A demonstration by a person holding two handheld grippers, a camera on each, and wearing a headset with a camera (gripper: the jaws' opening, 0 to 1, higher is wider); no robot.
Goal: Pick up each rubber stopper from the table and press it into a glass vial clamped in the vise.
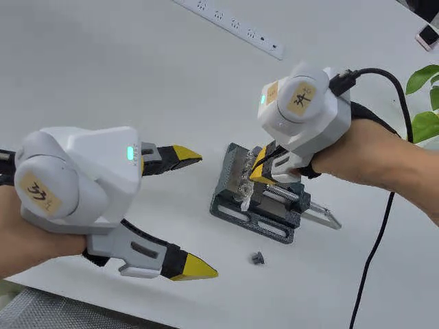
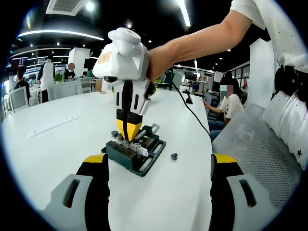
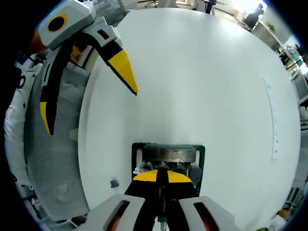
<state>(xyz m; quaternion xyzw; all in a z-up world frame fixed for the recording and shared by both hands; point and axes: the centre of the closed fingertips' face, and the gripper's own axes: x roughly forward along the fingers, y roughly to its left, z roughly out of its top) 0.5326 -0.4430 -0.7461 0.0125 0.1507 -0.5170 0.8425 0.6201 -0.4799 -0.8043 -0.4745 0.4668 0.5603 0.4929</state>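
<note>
**A:** Where's the right hand-held gripper (image 1: 259,173)?

**B:** Down over the vise (image 1: 233,212). Its jaws are pressed together at the tops of the glass vials (image 1: 245,184) clamped there. I can't tell whether anything is pinched between them.

**A:** And the left hand-held gripper (image 1: 194,212)?

**B:** Jaws spread wide, holding nothing. It hovers above the bench (image 1: 137,68), apart from the vise on the person's left.

**A:** Any stopper loose?

**B:** One small grey rubber stopper (image 1: 257,258) lies on the bench near the vise, on the person's side of it. Neither gripper touches it.
</note>
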